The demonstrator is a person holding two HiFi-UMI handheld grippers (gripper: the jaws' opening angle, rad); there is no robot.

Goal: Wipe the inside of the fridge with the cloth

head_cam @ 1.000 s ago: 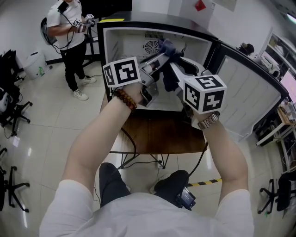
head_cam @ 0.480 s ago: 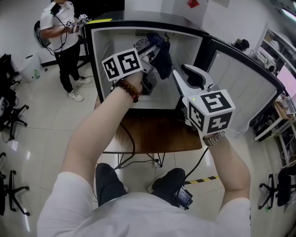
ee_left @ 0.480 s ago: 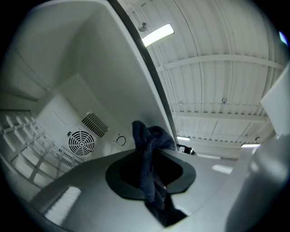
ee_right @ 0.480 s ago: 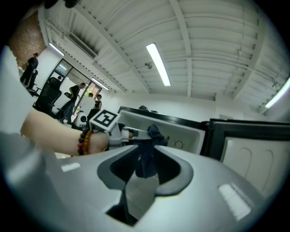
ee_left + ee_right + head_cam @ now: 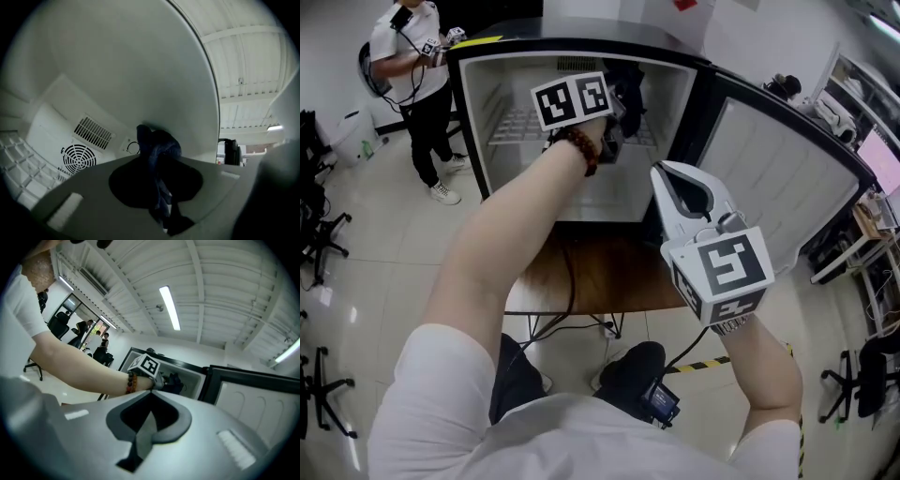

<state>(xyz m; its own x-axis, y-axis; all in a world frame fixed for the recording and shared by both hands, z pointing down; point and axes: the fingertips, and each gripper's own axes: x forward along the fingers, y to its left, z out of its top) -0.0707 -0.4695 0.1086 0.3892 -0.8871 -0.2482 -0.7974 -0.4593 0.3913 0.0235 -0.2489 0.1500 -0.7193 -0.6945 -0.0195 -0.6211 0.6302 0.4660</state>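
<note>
The small fridge (image 5: 478,112), black outside and white inside, stands open on a brown table (image 5: 600,277). My left gripper (image 5: 623,94) reaches into its upper part, shut on a dark blue cloth (image 5: 630,89). In the left gripper view the cloth (image 5: 157,150) bunches between the jaws and presses against the white inner wall (image 5: 140,70). My right gripper (image 5: 664,176) hangs outside, in front of the fridge opening. Its jaws have just closed, and in the right gripper view the right gripper (image 5: 150,398) has nothing between them.
The fridge door (image 5: 759,169) stands open to the right. A wire shelf (image 5: 520,127) crosses the interior and a round fan vent (image 5: 77,159) sits on the back wall. A person (image 5: 412,66) stands at the far left, near office chairs (image 5: 319,216).
My left gripper has carried the cloth deeper and higher into the fridge. The right gripper has drawn back from the opening toward me, and its jaws have gone from open to shut.
</note>
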